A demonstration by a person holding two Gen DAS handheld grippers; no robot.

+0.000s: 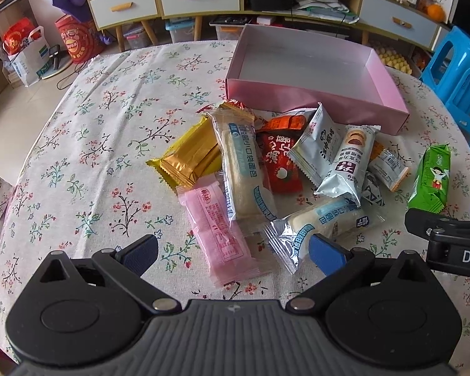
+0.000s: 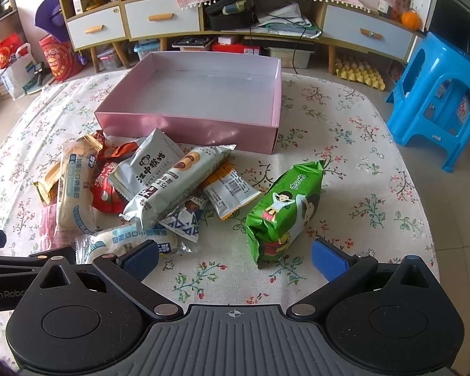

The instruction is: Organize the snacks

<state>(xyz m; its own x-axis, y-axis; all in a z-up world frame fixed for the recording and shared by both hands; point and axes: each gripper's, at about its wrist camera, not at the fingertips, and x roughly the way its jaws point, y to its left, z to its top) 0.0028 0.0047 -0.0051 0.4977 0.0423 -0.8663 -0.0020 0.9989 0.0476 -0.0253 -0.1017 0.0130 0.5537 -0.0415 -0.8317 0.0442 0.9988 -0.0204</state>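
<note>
A pile of snack packets lies on the floral tablecloth in front of an empty pink box (image 1: 313, 101) (image 2: 185, 128). My left gripper (image 1: 233, 255) is open and empty, its fingers either side of the near end of a pink packet (image 1: 217, 228). A gold packet (image 1: 188, 156) and a long white bread packet (image 1: 241, 166) lie just beyond. My right gripper (image 2: 235, 260) is open and empty, just short of a green packet (image 2: 285, 210) (image 1: 430, 178) that lies apart to the right of the pile. A white monkey-logo packet (image 2: 150, 163) tops the pile.
A blue plastic stool (image 2: 438, 100) stands off the table's right side. A low cabinet with drawers (image 2: 159, 18) runs along the far wall. Red bags (image 1: 75, 40) sit on the floor at the left. The right gripper's body (image 1: 454, 238) shows in the left wrist view.
</note>
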